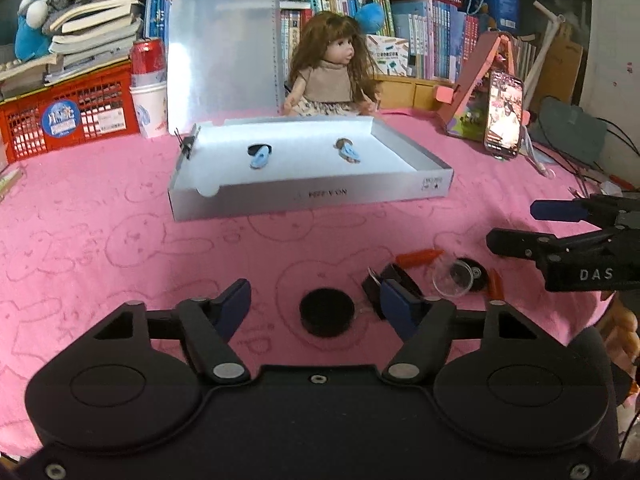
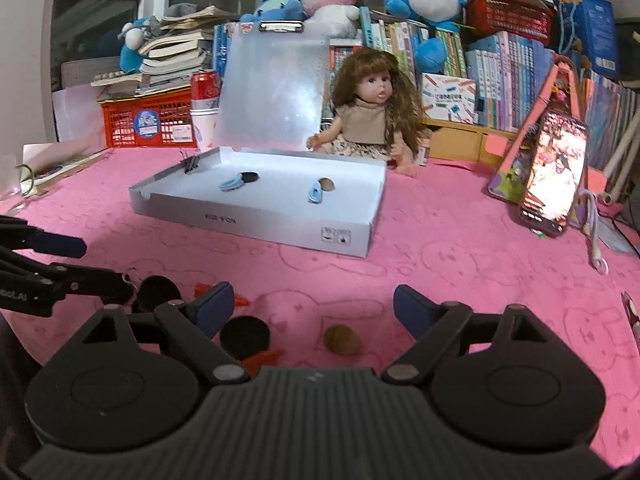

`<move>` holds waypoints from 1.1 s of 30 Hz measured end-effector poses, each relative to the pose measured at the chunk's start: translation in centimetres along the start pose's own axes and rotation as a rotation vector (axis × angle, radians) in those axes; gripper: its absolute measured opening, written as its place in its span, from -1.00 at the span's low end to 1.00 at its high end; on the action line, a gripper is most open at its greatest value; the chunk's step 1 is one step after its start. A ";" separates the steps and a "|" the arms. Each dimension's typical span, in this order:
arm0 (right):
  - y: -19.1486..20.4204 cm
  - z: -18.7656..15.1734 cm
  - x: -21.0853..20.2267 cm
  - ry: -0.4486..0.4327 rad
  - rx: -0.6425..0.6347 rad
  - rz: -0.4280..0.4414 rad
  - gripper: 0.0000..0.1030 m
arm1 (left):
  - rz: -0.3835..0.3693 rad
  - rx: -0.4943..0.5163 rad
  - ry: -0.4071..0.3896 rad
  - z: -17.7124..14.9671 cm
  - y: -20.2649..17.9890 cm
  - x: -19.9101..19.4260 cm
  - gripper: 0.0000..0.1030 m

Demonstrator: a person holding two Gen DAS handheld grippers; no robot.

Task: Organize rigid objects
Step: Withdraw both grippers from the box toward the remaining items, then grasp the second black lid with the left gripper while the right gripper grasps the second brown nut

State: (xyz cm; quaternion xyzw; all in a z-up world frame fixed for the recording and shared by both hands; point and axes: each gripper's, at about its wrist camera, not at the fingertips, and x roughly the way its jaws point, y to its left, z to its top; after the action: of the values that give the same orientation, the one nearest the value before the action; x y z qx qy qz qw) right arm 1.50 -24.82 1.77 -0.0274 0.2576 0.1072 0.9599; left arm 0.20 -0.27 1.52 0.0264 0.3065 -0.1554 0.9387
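1. Writing: the far arm seen in the left wrist view is showing white letters "DAS"; the box's front wall is carrying print that is reading upside down there and roughly "KID·V·ON" in the right wrist view, too soft to be sure. The red crate (image 1: 68, 114) is wearing a round blue sticker, unreadable.
2. The silver box (image 1: 312, 196) is sitting open towards the surface's far edge, a shallow cardboard tray with its lid (image 1: 222, 52) standing upright behind and a metal clip on the lid's top edge. Inside are lying two small light-blue doll shoes (image 1: 260, 159), each beside a dark round piece, and a black binder clip (image 1: 188, 144) is gripping the left wall.
3. The left tongs (image 1: 316, 306) are standing open, pads not pressing anything; a flat black disc (image 1: 327, 311) is lying between them near the surface's near edge.
4. Just right of it are lying a black clip (image 1: 390, 284), a clear plastic cup (image 1: 452, 278) on its side, and red-orange pieces (image 1: 418, 257).
5. The right tongs (image 2: 314, 308) are gaping wide over a small brown rounded nut-like object (image 2: 342, 340), not touching it.
6. The surface is wearing a pink terry cloth (image 1: 100, 220) embossed with rabbits. Behind are sitting a long-haired doll (image 1: 326, 76), a red can (image 1: 148, 56), stacked books, plush toys and a lit phone (image 1: 505, 114) on a stand.
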 end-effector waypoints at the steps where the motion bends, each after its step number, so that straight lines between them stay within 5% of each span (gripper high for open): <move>1: -0.1 -0.1 0.1 0.002 0.003 -0.004 0.79 | -0.001 0.004 0.003 -0.1 -0.1 0.0 0.22; 6: -0.5 -0.8 0.1 0.011 0.000 -0.035 0.66 | 0.012 0.000 0.017 -0.6 0.1 0.3 -0.37; 15: -0.8 -1.7 0.1 0.029 0.002 -0.046 0.30 | 0.017 0.024 0.004 -0.9 -0.6 0.2 -0.31; 25: -0.7 -1.8 0.9 0.062 0.002 -0.043 -0.51 | 0.050 0.002 0.010 -1.1 -0.7 1.6 -0.40; 33: 0.0 -1.4 0.7 0.050 -0.027 -0.038 -0.52 | 0.060 -0.022 0.006 -0.4 -0.2 1.3 -0.41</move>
State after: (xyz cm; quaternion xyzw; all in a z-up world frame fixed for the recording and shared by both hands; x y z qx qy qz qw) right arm 1.41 -24.85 0.22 -0.0476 0.2793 0.0916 0.9546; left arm 0.90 -0.76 0.50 0.0256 0.3103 -0.1235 0.9422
